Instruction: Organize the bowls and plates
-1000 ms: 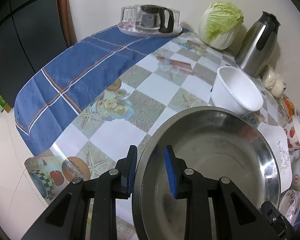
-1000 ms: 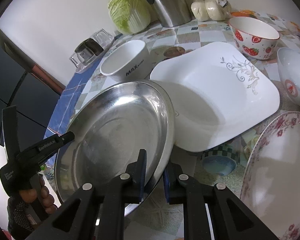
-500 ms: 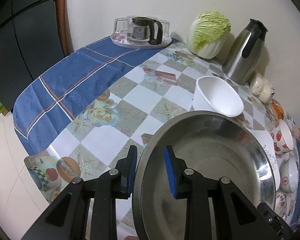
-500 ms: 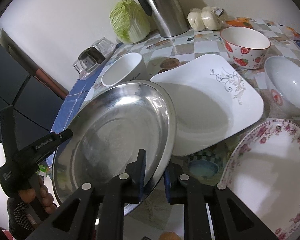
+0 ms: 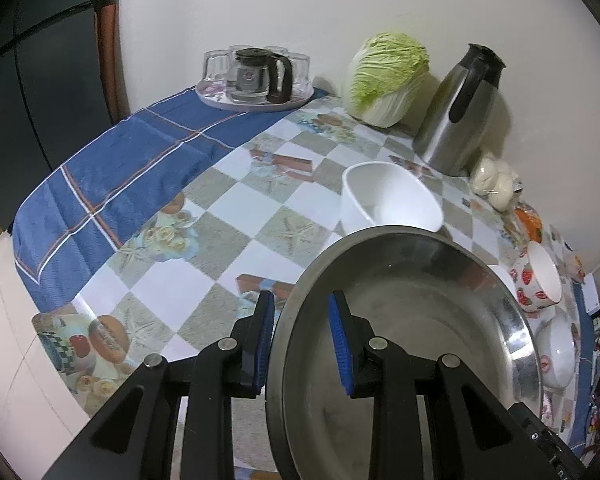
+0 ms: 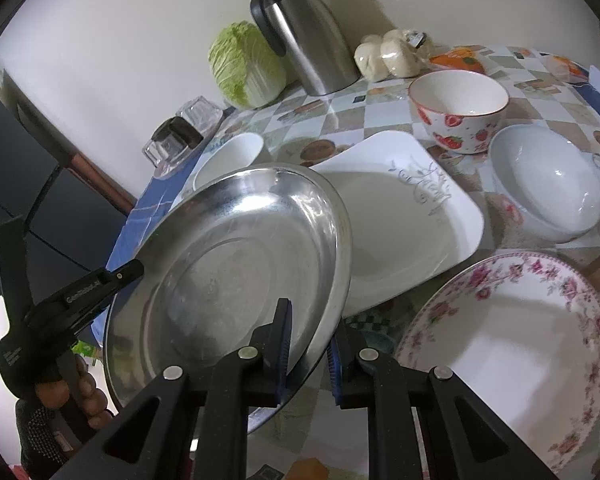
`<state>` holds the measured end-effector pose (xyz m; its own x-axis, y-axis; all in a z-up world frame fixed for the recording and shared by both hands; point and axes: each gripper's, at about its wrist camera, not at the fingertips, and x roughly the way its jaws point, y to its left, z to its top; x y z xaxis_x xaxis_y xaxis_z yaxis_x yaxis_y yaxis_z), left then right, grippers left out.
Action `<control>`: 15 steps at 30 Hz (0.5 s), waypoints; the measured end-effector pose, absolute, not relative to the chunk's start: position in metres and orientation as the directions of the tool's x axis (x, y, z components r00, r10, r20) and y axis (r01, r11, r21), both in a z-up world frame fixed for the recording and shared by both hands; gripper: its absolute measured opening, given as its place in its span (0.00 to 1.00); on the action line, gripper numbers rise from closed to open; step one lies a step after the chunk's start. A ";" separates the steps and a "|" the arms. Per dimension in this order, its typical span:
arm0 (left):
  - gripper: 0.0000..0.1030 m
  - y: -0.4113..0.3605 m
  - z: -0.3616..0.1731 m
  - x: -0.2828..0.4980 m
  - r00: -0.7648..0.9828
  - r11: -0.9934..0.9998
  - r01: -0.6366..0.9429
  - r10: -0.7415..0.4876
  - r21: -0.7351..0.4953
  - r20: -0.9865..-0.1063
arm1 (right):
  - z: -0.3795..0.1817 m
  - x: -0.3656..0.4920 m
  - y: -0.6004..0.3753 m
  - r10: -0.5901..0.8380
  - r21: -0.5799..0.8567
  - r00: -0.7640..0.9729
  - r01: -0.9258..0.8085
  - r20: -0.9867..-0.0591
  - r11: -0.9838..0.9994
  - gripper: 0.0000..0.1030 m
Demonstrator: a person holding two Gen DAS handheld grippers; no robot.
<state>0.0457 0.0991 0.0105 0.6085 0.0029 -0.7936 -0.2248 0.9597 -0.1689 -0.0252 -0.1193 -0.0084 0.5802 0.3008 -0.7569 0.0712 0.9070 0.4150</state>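
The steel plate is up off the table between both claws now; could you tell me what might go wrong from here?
1. The steel plate is held only by its thin rim, left claw and right claw on opposite edges; it could slip or tilt.
2. It hangs over the square white plate and near the white bowl; lowering could knock them.

Left half of table (image 5: 204, 216) open over blue cloth (image 5: 112, 184). Right side crowded: white bowl (image 5: 388, 200), square plate (image 6: 404, 224), floral plate (image 6: 512, 348), two bowls; cabbage (image 5: 384, 76), flask (image 5: 456, 120) line the wall.
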 end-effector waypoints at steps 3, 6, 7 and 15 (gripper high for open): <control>0.28 0.091 0.012 0.050 0.612 0.962 -0.209 -0.009 -0.173 -0.791 | -0.008 -0.025 -0.127 0.293 0.418 0.587 0.085 -0.754 0.904 0.18; 0.28 0.081 0.014 0.057 0.617 0.966 -0.187 -0.025 -0.178 -0.786 | -0.007 -0.023 -0.136 0.284 0.424 0.596 0.106 -0.751 0.899 0.18; 0.28 0.078 0.014 0.059 0.618 0.967 -0.182 -0.028 -0.178 -0.785 | -0.007 -0.023 -0.139 0.281 0.425 0.598 0.111 -0.750 0.899 0.18; 0.28 0.052 0.013 0.077 0.616 0.972 -0.132 -0.072 -0.193 -0.784 | -0.003 -0.016 -0.164 0.243 0.423 0.621 0.159 -0.745 0.892 0.18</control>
